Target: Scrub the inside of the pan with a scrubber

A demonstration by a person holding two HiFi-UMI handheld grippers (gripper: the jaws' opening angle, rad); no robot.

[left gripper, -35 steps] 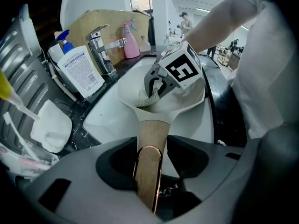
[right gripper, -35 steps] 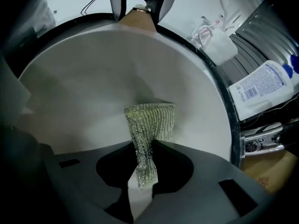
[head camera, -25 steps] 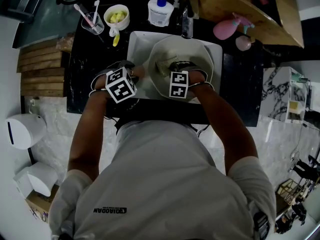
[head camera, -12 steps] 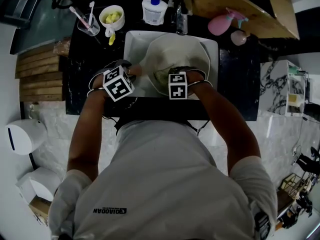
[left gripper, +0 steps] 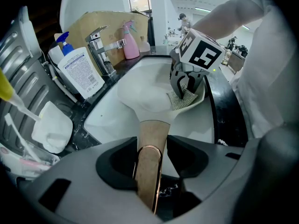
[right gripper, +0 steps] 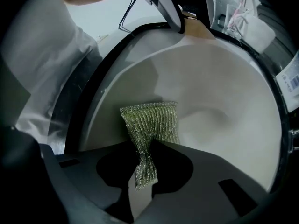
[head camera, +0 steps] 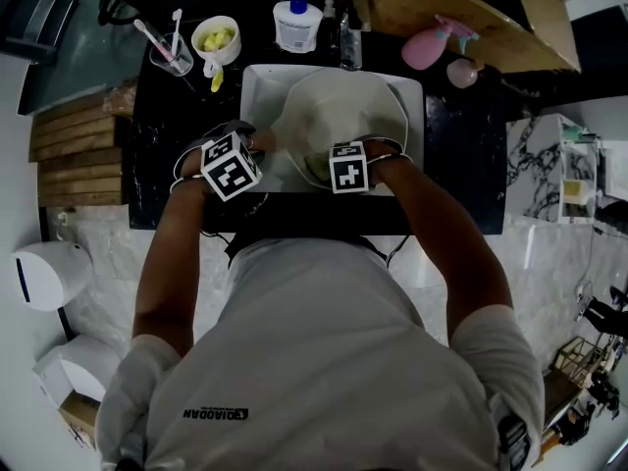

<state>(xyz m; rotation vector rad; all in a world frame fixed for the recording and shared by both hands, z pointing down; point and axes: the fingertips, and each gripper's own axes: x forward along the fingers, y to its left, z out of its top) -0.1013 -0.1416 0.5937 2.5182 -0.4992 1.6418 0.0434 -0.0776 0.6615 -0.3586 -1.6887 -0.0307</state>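
1. The pan (head camera: 343,106) lies in the white sink (head camera: 257,86) and fills most of the basin. Its tan handle (left gripper: 152,132) runs toward the left gripper (left gripper: 150,160).
2. Left gripper: fingers pressed onto the handle from both sides.
3. Right gripper (right gripper: 145,169): fingers pinching a green mesh scrubber (right gripper: 152,122). The scrubber's free end lies flat on the pan's pale inner wall, on the side nearest the person.
4. Behind the sink, a faucet (head camera: 350,39) stands just beyond the pan's far rim. A soap bottle (head camera: 297,23) with a blue pump is to its left and a pink spray bottle (head camera: 432,47) to its right.
5. On the dark bench (head camera: 461,155) left of the sink stand a bowl (head camera: 216,35) with yellow contents and a clear cup (head camera: 169,52) holding toothbrushes.
6. Obstruction: in the head view, the right gripper's marker cube covers the point where the scrubber meets the pan.
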